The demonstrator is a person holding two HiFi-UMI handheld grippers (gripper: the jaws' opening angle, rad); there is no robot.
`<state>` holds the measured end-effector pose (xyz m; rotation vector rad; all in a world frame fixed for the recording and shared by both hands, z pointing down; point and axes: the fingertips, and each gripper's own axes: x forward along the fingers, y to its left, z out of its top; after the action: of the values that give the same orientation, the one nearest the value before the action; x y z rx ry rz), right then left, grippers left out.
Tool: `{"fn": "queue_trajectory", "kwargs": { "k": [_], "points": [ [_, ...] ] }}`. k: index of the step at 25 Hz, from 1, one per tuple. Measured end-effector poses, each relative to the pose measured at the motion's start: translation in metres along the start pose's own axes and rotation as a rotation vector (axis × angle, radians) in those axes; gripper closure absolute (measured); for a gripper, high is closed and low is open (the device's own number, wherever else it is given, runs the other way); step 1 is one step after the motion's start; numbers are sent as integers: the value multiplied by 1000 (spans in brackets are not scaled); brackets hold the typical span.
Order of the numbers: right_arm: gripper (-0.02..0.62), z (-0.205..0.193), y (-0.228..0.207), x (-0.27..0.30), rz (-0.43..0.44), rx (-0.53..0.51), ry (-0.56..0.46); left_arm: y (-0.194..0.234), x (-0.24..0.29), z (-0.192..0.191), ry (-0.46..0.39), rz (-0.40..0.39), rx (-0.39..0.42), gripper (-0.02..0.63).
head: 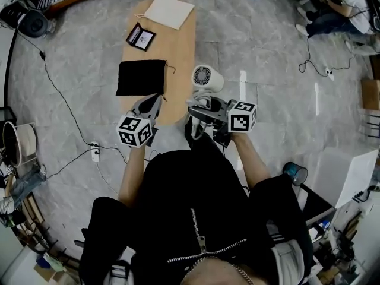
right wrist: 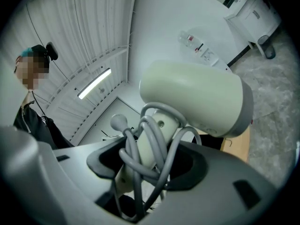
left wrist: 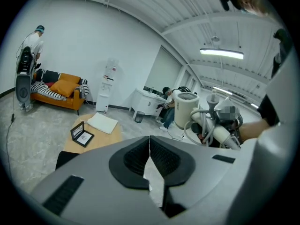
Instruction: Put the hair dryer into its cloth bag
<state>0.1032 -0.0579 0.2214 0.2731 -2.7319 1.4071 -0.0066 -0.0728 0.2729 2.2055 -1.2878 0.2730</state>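
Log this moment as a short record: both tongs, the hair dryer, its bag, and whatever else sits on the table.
left tongs: shut, empty
right tongs: closed on the handle of the hair dryer, cord wound round it
cloth bag: black, flat on the table, untouched
dryer position: held beside the table's right edge, outside the bag
also on table: framed card, white sheet

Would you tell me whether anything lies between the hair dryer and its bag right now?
Nothing visible does. The hair dryer, in the right gripper, is just right of the bag, with only table top between. The bag lies flat; the shut left gripper is by its near edge.
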Motion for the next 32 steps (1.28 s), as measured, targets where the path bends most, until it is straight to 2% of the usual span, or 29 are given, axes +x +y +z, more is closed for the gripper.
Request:
{"fn": "queue_trajectory", "kwargs": {
  "k": [5, 14, 22, 29, 32],
  "points": [
    [345, 25, -27, 11, 30, 19, 33, 19, 23, 11, 27, 46, -15, 591],
    [345, 46, -72, 19, 50, 36, 101, 39, 49, 16, 49, 130, 22, 592],
    [345, 45, -107, 42, 22, 56, 115, 75, 65, -19, 102, 175, 11, 591],
    [345, 26, -131, 50, -17, 72, 98, 107, 101, -70, 168, 138, 51, 587],
    [345, 21, -147, 59, -43, 91, 85, 130, 122, -94, 207, 147, 59, 533]
  ]
}}
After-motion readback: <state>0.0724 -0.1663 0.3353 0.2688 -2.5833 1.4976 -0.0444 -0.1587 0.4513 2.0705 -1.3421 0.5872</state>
